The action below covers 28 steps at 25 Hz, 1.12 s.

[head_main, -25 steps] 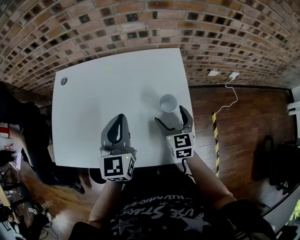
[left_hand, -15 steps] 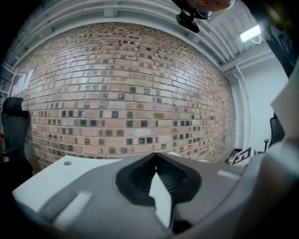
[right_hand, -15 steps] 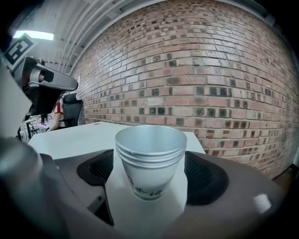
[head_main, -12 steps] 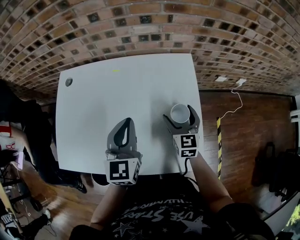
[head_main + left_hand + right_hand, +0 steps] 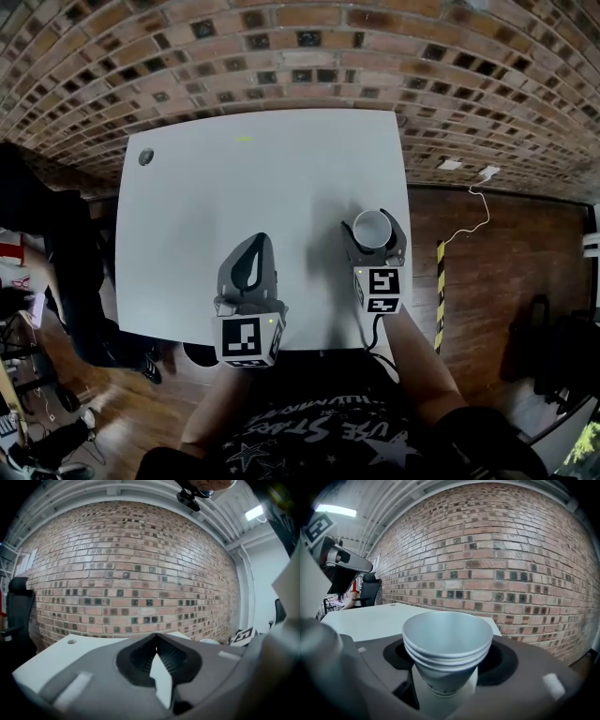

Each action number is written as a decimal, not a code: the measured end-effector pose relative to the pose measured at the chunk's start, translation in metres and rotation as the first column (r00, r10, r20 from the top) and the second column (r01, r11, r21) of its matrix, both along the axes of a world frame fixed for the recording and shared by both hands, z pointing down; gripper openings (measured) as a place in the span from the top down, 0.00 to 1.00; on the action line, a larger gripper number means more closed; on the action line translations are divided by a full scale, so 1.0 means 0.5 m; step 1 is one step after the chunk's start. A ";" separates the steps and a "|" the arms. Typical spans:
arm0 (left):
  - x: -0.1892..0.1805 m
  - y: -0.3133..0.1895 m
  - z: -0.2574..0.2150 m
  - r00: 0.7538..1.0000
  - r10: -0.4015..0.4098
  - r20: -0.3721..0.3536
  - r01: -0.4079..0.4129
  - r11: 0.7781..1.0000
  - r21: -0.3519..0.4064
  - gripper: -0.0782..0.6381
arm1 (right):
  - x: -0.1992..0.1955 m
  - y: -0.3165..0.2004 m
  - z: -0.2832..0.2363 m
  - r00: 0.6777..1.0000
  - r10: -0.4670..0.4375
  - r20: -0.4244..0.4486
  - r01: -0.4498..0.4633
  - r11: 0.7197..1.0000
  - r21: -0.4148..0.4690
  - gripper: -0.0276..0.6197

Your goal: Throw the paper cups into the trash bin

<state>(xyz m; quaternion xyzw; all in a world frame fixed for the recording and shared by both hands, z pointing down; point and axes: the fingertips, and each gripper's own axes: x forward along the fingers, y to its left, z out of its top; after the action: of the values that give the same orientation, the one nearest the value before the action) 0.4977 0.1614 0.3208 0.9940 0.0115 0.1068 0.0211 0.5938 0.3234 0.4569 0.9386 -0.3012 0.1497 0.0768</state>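
Observation:
A stack of white paper cups [image 5: 371,228] stands upright near the right edge of the white table [image 5: 234,178]. My right gripper [image 5: 374,234] has its jaws either side of the stack and they are closing; in the right gripper view the cups [image 5: 447,644] fill the gap between the jaws of that gripper [image 5: 447,674], with a thin dark gap still on the left. My left gripper [image 5: 251,248] is shut and holds nothing, hovering over the table's front middle; its tips [image 5: 155,639] meet. No trash bin shows.
A small round hole [image 5: 145,157] marks the table's far left corner. A brick wall [image 5: 300,56] runs behind the table. Wooden floor with a white cable [image 5: 469,211] and a yellow-black striped post [image 5: 439,281] lies to the right. A seated person [image 5: 37,253] is at the left.
My right gripper moved forward until the cups stood between its jaws, and the jaws have narrowed round them. The left gripper has hardly moved.

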 end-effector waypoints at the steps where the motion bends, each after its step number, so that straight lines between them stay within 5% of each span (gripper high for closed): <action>1: -0.002 0.000 -0.002 1.000 -0.002 0.002 0.002 1.000 0.002 0.88 | -0.003 0.001 0.000 1.000 -0.005 -0.001 0.005 1.000 -0.002 0.41; 10: -0.023 0.014 -0.040 0.997 -0.032 -0.071 0.034 0.999 0.027 0.88 | -0.031 0.024 -0.070 0.999 -0.033 -0.019 0.034 0.998 0.055 0.41; 15: -0.057 0.024 -0.069 0.993 -0.065 -0.094 0.069 0.997 0.039 0.88 | -0.071 0.035 -0.152 0.990 -0.141 0.025 0.139 0.987 0.082 0.41; 19: -0.084 0.013 -0.092 0.980 -0.141 -0.137 0.151 0.986 0.064 0.88 | -0.068 0.022 -0.217 0.974 -0.225 -0.011 0.224 0.966 0.132 0.41; 23: -0.127 0.018 -0.077 0.974 -0.203 -0.103 0.210 0.975 0.066 0.88 | -0.075 -0.001 -0.223 0.957 -0.290 -0.028 0.291 0.946 0.141 0.41; 28: -0.169 -0.005 -0.082 0.956 -0.276 -0.103 0.287 0.950 0.120 0.88 | -0.099 -0.064 -0.226 0.910 -0.414 -0.027 0.413 0.894 0.173 0.41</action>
<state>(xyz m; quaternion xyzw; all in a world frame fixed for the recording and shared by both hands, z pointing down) 0.4135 0.1589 0.2800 0.9883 -0.1366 0.0606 -0.0311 0.5444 0.2914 0.3439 0.8554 -0.5060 0.1080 0.0228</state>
